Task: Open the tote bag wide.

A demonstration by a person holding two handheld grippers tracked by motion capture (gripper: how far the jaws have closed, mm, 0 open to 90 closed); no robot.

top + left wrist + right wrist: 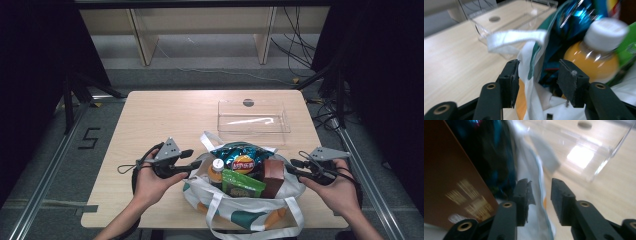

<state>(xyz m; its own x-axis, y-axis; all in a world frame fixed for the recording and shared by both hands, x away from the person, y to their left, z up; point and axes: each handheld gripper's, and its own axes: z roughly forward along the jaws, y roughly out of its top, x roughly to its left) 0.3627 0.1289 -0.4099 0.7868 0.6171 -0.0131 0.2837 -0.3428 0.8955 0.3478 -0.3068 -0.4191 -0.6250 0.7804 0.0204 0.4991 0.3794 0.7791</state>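
Two grippers flank the tote bag (245, 210) at the table's (150, 125) near edge. Your left gripper (192, 160) stands with jaws parted, the bag's left rim between them, unpinched. Inside sit an orange bottle (217, 172), chip bag (241, 159) and brown box (273, 177). Your right gripper (292, 167) straddles the right rim, jaws released.

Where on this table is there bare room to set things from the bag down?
Bare tabletop lies left of the clear tray and behind the tote bag; the tray itself holds nothing. The near edge is crowded: bag, left gripper, right gripper.
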